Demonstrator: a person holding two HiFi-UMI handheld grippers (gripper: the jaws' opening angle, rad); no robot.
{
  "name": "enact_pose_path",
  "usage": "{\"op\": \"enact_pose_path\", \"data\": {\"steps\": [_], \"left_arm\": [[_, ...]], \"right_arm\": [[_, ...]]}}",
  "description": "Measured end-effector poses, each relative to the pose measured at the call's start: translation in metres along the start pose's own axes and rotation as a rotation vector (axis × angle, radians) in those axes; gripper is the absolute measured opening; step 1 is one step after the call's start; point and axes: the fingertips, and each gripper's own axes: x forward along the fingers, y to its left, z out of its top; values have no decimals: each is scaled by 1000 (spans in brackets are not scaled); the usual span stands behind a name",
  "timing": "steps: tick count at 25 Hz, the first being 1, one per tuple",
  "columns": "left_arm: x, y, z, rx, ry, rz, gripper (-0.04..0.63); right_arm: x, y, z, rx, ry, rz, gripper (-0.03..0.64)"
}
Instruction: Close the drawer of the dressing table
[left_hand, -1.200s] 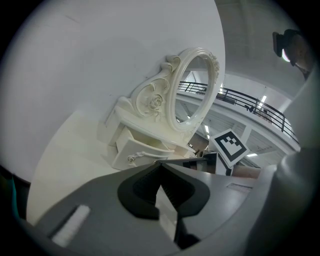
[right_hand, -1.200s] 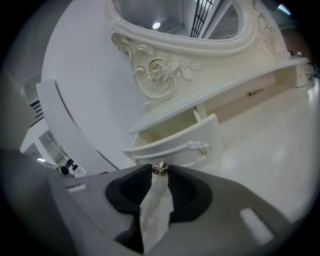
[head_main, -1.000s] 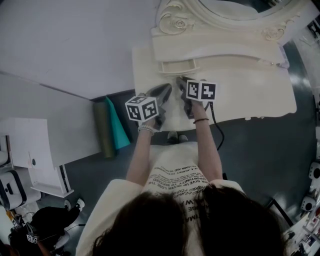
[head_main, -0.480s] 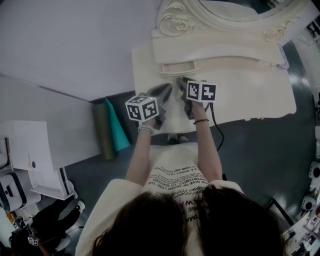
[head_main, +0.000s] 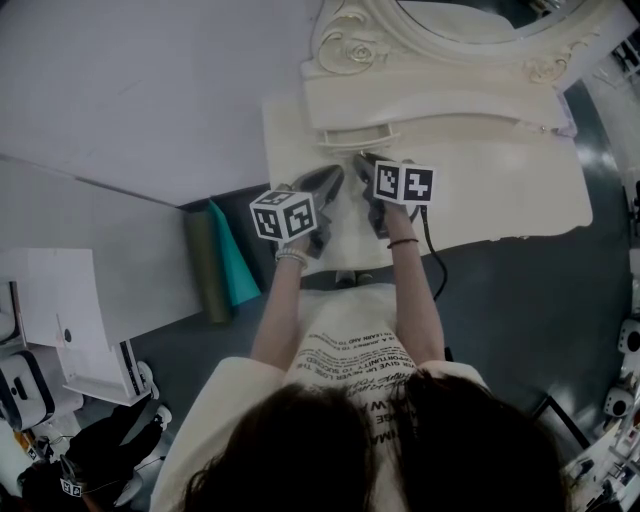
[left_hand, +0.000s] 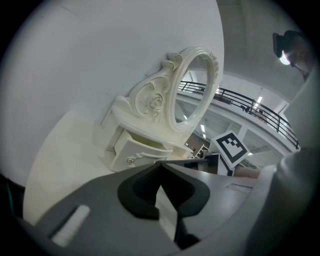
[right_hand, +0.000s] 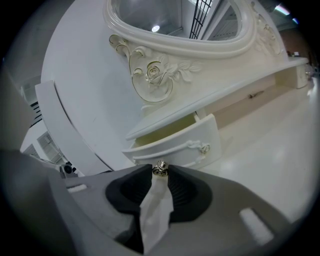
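Observation:
The cream dressing table (head_main: 500, 180) stands against a white wall, with its carved mirror (head_main: 450, 15) at the back. Its small left drawer (head_main: 355, 133) is pulled out; the right gripper view shows the drawer (right_hand: 175, 145) standing open with a scrolled handle. My right gripper (right_hand: 160, 170) sits just in front of it, shut on a small silver metal piece (right_hand: 160, 168) pinched at the tips. Beside it, my left gripper (left_hand: 159, 163) hangs over the tabletop with its jaw tips together and nothing between them. In the head view the left gripper (head_main: 335, 178) and right gripper (head_main: 362, 165) hover side by side below the drawer.
A teal roll (head_main: 230, 255) and an olive roll (head_main: 205, 265) lie on the dark floor left of the table. White equipment (head_main: 70, 320) stands at the far left. The right gripper's marker cube (left_hand: 231, 146) shows in the left gripper view.
Both grippers and the drawer stay where they were. Only things at the lower left edge of the head view have shifted a little.

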Motion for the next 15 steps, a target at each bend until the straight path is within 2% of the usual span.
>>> {"op": "enact_pose_path", "data": {"steps": [15], "left_arm": [[9,9,10,6,-5,-1,5]], "right_arm": [[9,-4,9,2,-6,3,106]]}}
